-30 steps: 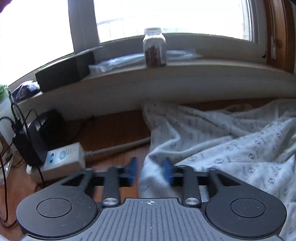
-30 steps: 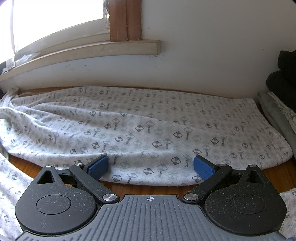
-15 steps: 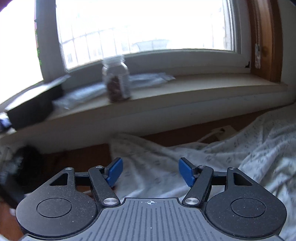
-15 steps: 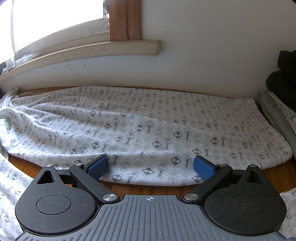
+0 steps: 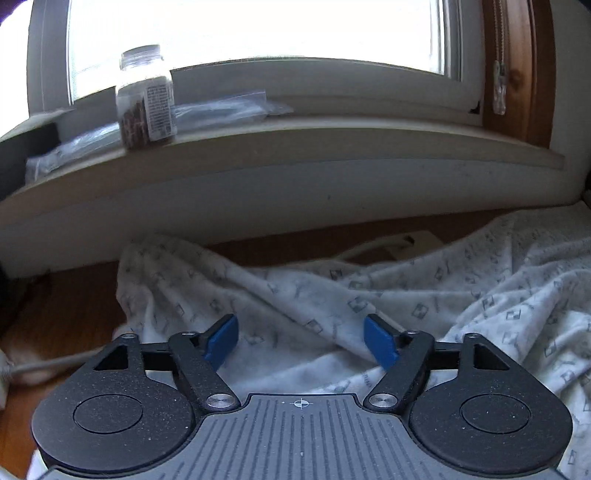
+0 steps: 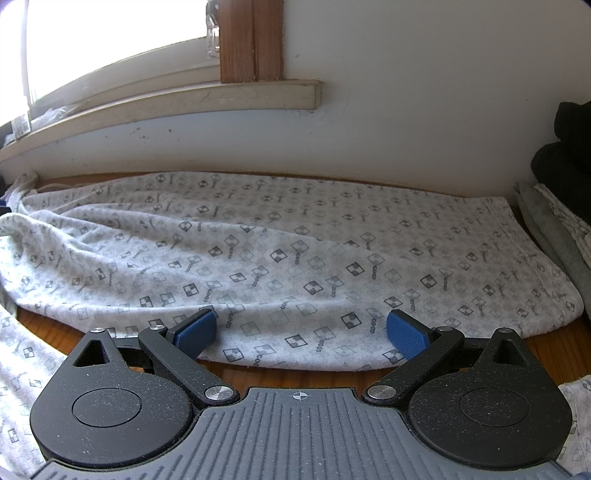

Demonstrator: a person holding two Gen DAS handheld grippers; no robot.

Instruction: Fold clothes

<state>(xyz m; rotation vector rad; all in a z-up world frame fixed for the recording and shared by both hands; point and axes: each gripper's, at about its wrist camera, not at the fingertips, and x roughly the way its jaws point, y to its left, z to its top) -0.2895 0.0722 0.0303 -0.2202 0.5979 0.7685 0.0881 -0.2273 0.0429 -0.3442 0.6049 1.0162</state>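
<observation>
L tongs [image 5: 301,341] widened, now over cloth [image 5: 369,314]; R tongs [image 6: 301,332] unchanged, open. Cloth soft, limp; grip at hem near worktop [image 6: 295,376] front edge.

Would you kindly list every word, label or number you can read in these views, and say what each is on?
"GOOD": printed repeatedly beside the checkered diamonds on the patterned garment.
Jar on the windowsill: its label carries lines of print, too small and blurred to read.
Nothing else legible in either view.

Daylight through blown-out window [image 5: 258,33]; interior dim, slightly soft; strong fisheye bending at edges.
</observation>
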